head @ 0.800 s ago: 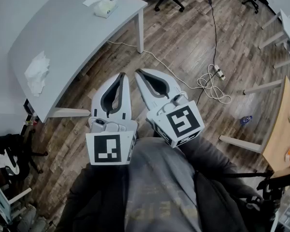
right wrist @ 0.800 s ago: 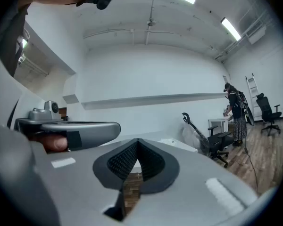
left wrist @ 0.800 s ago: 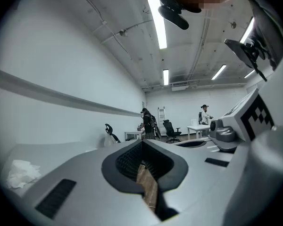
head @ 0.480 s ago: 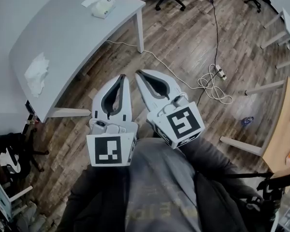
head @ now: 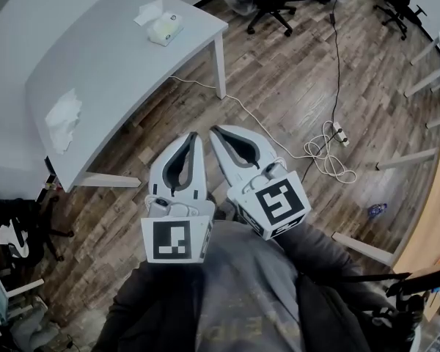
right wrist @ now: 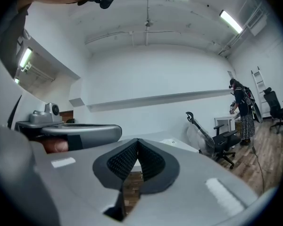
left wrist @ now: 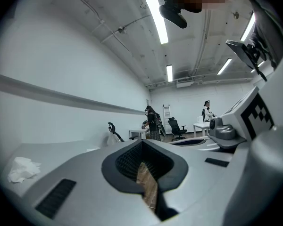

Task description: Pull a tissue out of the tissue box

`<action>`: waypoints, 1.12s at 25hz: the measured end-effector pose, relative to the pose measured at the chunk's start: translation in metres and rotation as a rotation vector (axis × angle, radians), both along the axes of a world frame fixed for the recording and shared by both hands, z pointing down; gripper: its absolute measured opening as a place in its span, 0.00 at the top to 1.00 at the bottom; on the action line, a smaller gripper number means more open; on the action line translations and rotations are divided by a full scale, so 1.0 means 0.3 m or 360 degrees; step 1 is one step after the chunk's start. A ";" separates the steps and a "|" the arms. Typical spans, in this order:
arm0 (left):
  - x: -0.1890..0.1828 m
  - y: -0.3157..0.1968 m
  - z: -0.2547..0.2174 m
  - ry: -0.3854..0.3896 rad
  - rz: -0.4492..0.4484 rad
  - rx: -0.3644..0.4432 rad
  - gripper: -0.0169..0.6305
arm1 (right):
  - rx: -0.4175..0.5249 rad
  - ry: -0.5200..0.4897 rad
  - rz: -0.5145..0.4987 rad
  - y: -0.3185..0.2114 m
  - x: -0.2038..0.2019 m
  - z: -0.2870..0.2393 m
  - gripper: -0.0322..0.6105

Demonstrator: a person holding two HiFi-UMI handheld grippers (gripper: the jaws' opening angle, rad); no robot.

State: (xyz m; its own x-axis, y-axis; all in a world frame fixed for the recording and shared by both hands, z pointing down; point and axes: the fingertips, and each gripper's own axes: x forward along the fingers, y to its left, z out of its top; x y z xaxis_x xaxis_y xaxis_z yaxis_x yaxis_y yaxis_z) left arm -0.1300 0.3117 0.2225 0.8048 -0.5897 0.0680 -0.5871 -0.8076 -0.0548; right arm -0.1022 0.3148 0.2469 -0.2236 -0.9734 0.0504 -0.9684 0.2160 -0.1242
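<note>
Both claws are tucked close to the torso, side by side, pointing fwd. L claw (head: 193, 136) has jaws shut w/ nothing between them, and R claw (head: 213, 129) is the same, shut and empty. Reads as a carry pose to me, no reach begun. Under them is only wood floor (head: 279, 72). The bench (head: 103, 57) lies up-left, well apart from both claws, w/ a crumpled tissue (head: 62, 116) near its closer edge. The box (head: 165, 29) sits at the far corner, a loose sheet (head: 148, 11) just beside it. So prob. a walk over first, then open a claw and pinch at the box top.

Pale yellow tissue box (head: 166, 29), grey table (head: 110, 57)
</note>
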 end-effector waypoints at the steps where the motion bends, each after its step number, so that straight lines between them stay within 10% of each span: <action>1: 0.007 -0.016 0.003 0.0002 -0.0010 -0.0004 0.98 | 0.0002 0.0003 -0.0005 -0.013 0.007 0.001 0.95; 28: 0.256 -1.049 0.167 0.0005 -0.0158 -0.0218 0.98 | -0.0130 0.0023 -0.0129 -1.048 0.292 0.118 0.95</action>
